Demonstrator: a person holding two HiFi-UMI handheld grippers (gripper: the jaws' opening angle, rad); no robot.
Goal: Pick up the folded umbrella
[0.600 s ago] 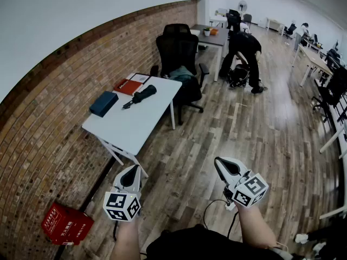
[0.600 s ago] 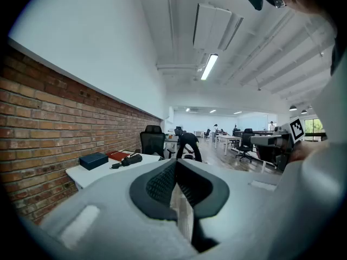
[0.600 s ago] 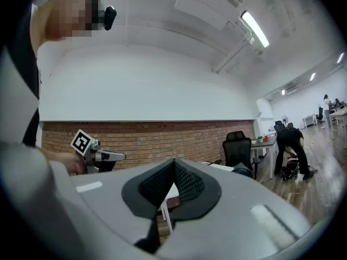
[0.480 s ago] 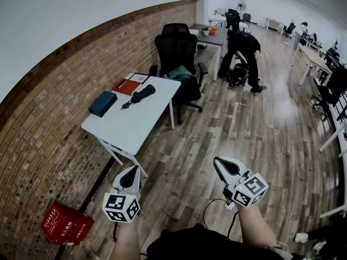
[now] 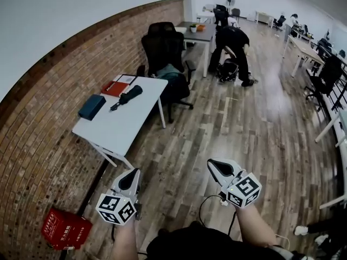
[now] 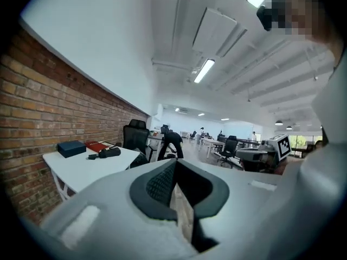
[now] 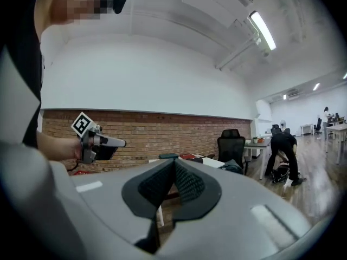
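Across the wooden floor (image 5: 227, 129) from me, in the head view, the umbrella (image 5: 127, 96) lies folded on a white desk (image 5: 122, 123) against the brick wall (image 5: 49, 118). A blue box (image 5: 91, 106) sits near it on one side and a red folder (image 5: 115, 88) just beyond. I judge the task barely begun: nothing is picked up, and I have yet to reach the desk, open a gripper and close it on the umbrella. My left gripper (image 5: 132, 176) and right gripper (image 5: 217, 168) hang in front of me, well apart from the desk, both empty. A black chair (image 5: 162, 47) stands at the desk's far end, a person (image 5: 230, 42) bends over farther down the room, and a red box (image 5: 66, 229) rests on the floor by the wall.

The left gripper view shows my left gripper (image 6: 174, 166) with its jaws together at the tips and nothing between them. Past it, the umbrella (image 6: 105, 153) lies on the desk (image 6: 81, 169) beside the blue box (image 6: 71, 148), with an open office under ceiling lamps (image 6: 205, 70) behind.

The right gripper view shows my right gripper (image 7: 173, 167) fully closed and also empty. It points roughly level toward the wall, with the left gripper (image 7: 100, 142) off to one side and the chair (image 7: 231, 145) ahead. I cannot make out the umbrella in this view.
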